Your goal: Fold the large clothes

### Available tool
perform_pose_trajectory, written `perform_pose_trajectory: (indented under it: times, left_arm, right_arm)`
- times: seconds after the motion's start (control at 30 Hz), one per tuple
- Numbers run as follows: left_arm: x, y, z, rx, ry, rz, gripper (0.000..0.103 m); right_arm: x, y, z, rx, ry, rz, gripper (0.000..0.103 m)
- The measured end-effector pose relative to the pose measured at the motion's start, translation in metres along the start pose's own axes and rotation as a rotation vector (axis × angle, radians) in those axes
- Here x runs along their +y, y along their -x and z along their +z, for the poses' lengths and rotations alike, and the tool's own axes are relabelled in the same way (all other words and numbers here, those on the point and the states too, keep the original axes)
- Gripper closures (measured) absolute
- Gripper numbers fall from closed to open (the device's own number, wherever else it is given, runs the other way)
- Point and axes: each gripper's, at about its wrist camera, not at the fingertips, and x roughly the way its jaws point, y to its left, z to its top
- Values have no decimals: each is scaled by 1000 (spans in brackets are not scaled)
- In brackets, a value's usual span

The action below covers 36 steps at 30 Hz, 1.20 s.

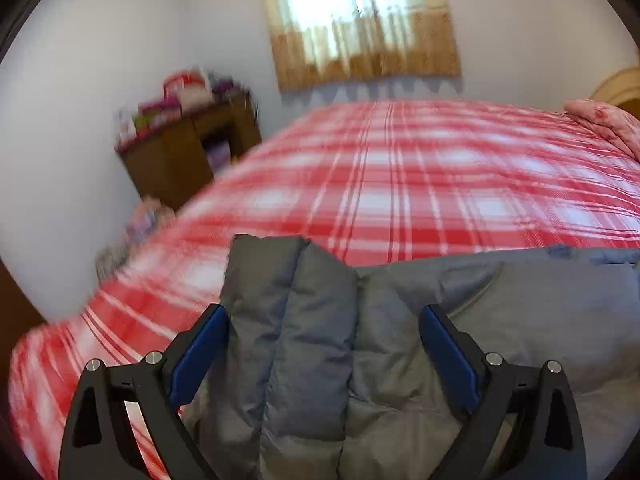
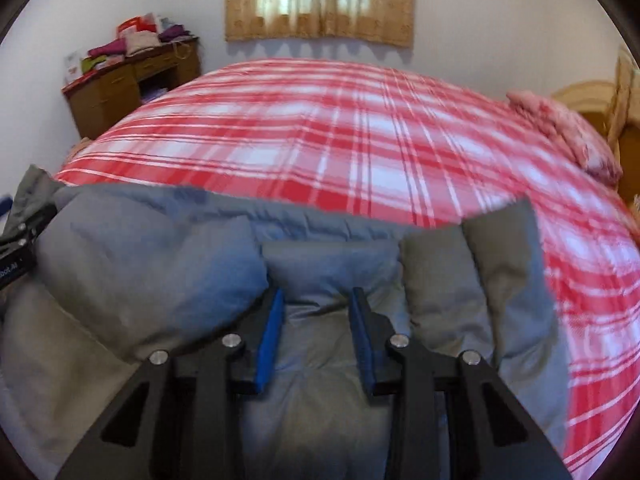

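Observation:
A grey padded jacket lies across the near edge of a bed covered in red and white plaid. My left gripper is open wide over the jacket's left end. A puffy quilted fold rises between its blue pads without touching either one. In the right wrist view the same jacket fills the foreground. My right gripper is shut on a bunched ridge of its padding, which bulges above the fingertips. Part of the left gripper's body shows at the far left edge, against the jacket.
A wooden desk piled with folded cloths stands at the far left corner by the wall. A pink pillow lies at the bed's right end near a wooden headboard. A curtained window is behind the bed.

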Motion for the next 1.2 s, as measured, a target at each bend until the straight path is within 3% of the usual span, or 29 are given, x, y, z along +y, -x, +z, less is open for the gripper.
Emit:
perform_pose_trajectory:
  times: [0.2,0.37,0.63,1.2]
  left_arm:
    - [-2,-12,-16,-1,37,-20,6]
    - [1,-24,-15,45,51,-40,2]
    - [-9,-36,-16,107,2,-20,1]
    - [-14,-45,-16,152,-23,-17,1]
  right_arm:
    - [-2,-4,-7,-21,-21,13,66]
    - [-4,-9,-7,-8,-39,27,66]
    - [-5,-15,-9,14,-48,18,66]
    - [-1,-21,-10,42,-27,-24,66]
